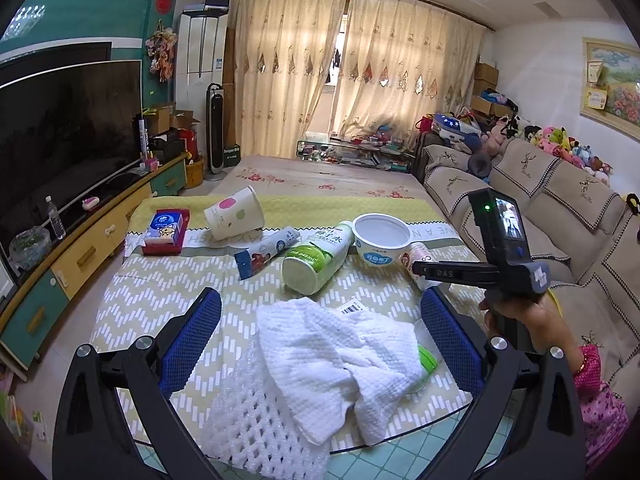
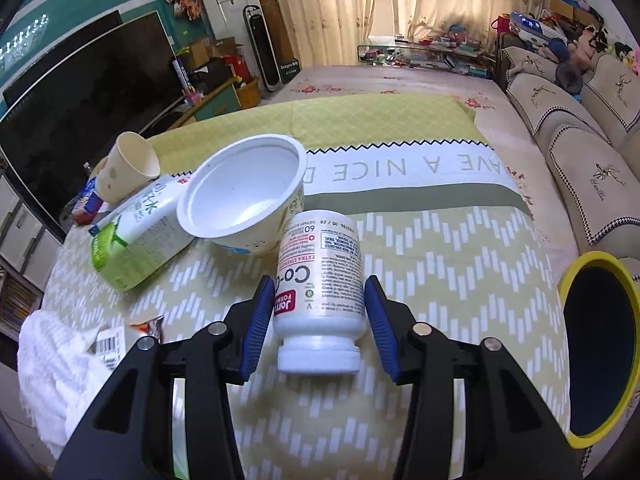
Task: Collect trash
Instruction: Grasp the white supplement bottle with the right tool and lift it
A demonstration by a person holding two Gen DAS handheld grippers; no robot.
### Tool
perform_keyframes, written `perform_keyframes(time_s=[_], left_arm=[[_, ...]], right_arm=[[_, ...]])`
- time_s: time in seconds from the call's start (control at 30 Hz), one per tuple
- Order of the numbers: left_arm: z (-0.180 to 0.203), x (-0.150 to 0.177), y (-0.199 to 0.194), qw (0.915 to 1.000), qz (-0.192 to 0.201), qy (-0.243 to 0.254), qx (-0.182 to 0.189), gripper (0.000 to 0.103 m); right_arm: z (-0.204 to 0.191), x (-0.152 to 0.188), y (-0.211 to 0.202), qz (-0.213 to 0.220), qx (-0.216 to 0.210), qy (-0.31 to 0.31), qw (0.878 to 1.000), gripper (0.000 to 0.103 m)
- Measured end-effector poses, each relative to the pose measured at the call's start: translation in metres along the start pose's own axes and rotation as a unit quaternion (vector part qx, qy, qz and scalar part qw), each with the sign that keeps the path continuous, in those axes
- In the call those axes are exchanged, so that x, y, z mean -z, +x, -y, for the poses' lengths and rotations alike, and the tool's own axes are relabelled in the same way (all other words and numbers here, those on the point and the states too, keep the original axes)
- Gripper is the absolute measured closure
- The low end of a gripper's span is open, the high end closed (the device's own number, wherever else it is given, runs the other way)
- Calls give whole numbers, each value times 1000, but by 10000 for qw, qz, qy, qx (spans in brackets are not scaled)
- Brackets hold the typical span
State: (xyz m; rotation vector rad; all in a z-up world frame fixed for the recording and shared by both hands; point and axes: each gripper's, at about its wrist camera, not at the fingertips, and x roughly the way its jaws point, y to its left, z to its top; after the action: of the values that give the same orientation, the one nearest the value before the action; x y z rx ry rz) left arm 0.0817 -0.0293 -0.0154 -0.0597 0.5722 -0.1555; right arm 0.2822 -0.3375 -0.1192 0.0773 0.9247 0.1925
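Right claw (image 2: 319, 320) is set around a white supplement bottle (image 2: 320, 280) lying on its side on the tabletop (image 2: 460, 280), cap end toward the camera; the blue pads (image 2: 258, 320) flank the bottle's body at narrow spread, the left pad at or very near the label, the right pad just beside it, and firm contact cannot be told. The bottle's far end touches a white pudding cup (image 2: 244, 196), which is tipped with its open mouth facing up and toward the lens. Left of the cup lies a green-and-white drink bottle (image 2: 136, 240) on its side, and behind that a paper cup (image 2: 128, 168), also tipped over. A yellow-rimmed bin (image 2: 568, 292) with a dark interior stands off the right edge of the tabletop. Left claw (image 1: 320, 344) is spread wide over a crumpled white cloth (image 1: 340, 360), pads well apart on either side, not touching it. White foam netting (image 1: 248, 428) lies under the cloth's near edge; a barcoded scrap (image 1: 354, 305) peeks out at its far edge. Farther on the tabletop: a blue-ended snack wrapper (image 1: 264, 256), and a tissue pack (image 1: 166, 230) near the left edge. In the left view the person's right hand (image 1: 516, 320) grips the right tool's handle.
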Motion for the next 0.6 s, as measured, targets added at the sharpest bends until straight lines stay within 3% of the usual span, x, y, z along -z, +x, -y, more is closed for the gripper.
perform_keyframes(time_s=[0.33, 0.6], left_arm=[[-2, 3, 3, 10000, -23, 2, -8, 5], [4, 4, 6, 10000, -54, 79, 9, 5]], right_arm=[[-2, 2, 18, -138, 70, -88, 9998, 58], [6, 13, -17, 209, -52, -67, 9997, 58]])
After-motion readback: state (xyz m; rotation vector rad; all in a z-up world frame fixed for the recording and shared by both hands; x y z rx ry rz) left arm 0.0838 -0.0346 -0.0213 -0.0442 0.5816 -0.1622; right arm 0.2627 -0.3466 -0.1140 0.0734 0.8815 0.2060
